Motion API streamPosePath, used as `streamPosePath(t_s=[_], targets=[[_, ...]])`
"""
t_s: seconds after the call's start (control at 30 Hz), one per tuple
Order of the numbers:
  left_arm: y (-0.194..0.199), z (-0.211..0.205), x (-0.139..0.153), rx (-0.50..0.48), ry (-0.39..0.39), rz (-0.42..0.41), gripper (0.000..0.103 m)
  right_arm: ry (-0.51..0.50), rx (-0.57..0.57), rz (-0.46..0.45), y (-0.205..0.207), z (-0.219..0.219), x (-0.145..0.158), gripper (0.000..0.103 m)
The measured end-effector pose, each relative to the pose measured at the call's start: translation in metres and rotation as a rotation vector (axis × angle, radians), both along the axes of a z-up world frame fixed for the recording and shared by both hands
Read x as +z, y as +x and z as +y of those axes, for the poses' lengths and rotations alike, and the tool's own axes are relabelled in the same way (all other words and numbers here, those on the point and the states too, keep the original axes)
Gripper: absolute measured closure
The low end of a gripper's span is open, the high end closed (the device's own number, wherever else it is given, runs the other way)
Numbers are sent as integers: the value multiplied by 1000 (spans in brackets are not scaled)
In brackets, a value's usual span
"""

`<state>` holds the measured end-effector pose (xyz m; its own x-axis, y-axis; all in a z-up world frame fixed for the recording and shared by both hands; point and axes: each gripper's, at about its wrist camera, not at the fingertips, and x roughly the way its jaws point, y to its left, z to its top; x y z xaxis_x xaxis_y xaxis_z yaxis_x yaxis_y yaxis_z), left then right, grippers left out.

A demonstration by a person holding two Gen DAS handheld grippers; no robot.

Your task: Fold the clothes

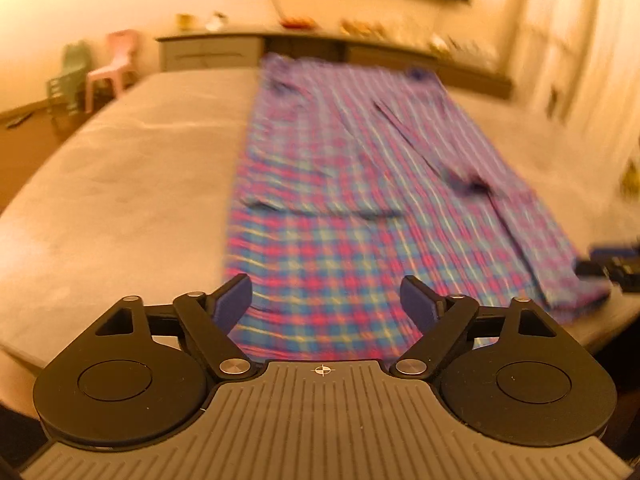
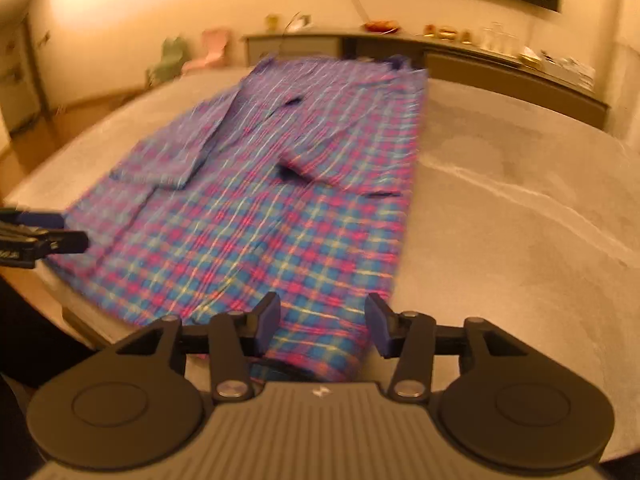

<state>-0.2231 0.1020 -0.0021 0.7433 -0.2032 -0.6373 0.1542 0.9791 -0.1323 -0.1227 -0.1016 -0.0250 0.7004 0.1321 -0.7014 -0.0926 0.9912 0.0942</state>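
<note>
Across the frame's middle I see the plaid shirt [image 1: 344, 200] flat on the grey desk [image 1: 120, 184]; my left hand-held gripper [image 1: 326, 300] and right hand-held gripper [image 2: 322, 320] gape empty above its hem, sideboard [image 2: 500, 64] behind.

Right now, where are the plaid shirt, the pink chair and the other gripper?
plaid shirt [image 1: 320, 240]: left wrist view, lower front panel.
pink chair [image 1: 114, 66]: left wrist view, its seat.
left gripper [image 2: 48, 230]: right wrist view, between its fingertips.
</note>
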Motion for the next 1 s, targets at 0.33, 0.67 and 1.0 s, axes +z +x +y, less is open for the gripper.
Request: streamPosePath(t_s=[0.33,0.67,1.0], targets=[[19,5,-17,22,-23,116,39,25,-17,44,9,-14,-14,62],[20,13,-18,62,-27,99,86,33,2,-4,13,-13,-7,99],[21,12,18,33,-62,49,103,123,31,-61,5,-20,30,99]])
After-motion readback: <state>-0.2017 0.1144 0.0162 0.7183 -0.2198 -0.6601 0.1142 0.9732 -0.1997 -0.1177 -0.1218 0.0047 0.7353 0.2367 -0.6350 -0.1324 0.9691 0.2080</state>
